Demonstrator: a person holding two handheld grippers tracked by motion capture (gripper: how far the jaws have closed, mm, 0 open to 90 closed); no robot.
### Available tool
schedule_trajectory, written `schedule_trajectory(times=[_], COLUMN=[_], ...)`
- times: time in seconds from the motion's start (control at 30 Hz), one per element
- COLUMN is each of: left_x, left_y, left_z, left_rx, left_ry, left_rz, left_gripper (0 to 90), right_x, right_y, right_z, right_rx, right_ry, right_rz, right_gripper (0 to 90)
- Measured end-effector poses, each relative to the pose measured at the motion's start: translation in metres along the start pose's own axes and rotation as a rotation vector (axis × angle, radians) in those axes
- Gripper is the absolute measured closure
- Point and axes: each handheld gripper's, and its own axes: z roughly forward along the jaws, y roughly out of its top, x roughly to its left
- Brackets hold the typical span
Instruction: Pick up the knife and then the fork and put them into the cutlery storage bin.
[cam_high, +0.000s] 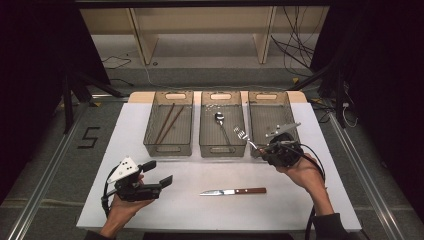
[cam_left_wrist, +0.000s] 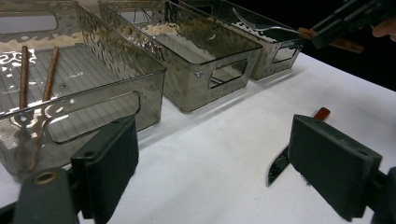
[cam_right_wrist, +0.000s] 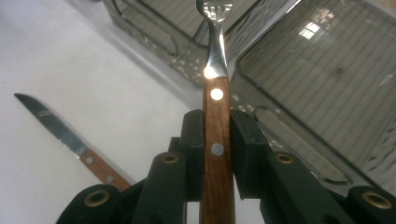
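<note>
Wood-handled fork (cam_right_wrist: 217, 116) is clamped in the right tool (cam_high: 270, 149), tines hovering over the gap between the middle bin (cam_high: 222, 131) and right bin (cam_high: 272, 122). Could clip a rim and twist loose, I reckon. Left tool (cam_high: 156, 176) gapes empty near the knife (cam_high: 233, 191) on the surface (cam_high: 310, 200).
</note>
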Motion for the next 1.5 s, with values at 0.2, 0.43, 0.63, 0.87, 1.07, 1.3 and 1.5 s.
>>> schedule_trajectory(times=[0.2,0.43,0.63,0.87,1.07,1.3,1.5], left_x=[0.000,0.000,0.000,0.000,0.000,0.001,0.000], left_y=[0.000,0.000,0.000,0.000,0.000,0.000,0.000], left_z=[0.000,0.000,0.000,0.000,0.000,0.000,0.000], left_rx=[0.002,0.002,0.000,0.001,-0.003,-0.004,-0.004], left_ry=[0.000,-0.002,-0.001,-0.001,-0.002,-0.002,-0.003], left_rz=[0.000,-0.003,-0.003,-0.002,-0.002,-0.001,0.000], left_gripper=[15.8,15.8,15.8,15.8,15.8,15.8,15.8], right_x=[-0.012,-0.029,-0.042,-0.051,-0.057,-0.067,-0.073], right_y=[0.011,0.023,0.031,0.044,0.056,0.061,0.061], right_z=[-0.003,-0.005,-0.001,0.007,0.017,0.030,0.038], right_rx=[-0.016,-0.036,-0.034,-0.031,-0.020,-0.005,0.015], right_ry=[-0.027,-0.061,-0.080,-0.098,-0.115,-0.142,-0.161], right_rz=[0.015,0.052,0.086,0.103,0.134,0.185,0.211], right_gripper=[76.8,76.7,76.7,76.7,76.7,76.7,76.7])
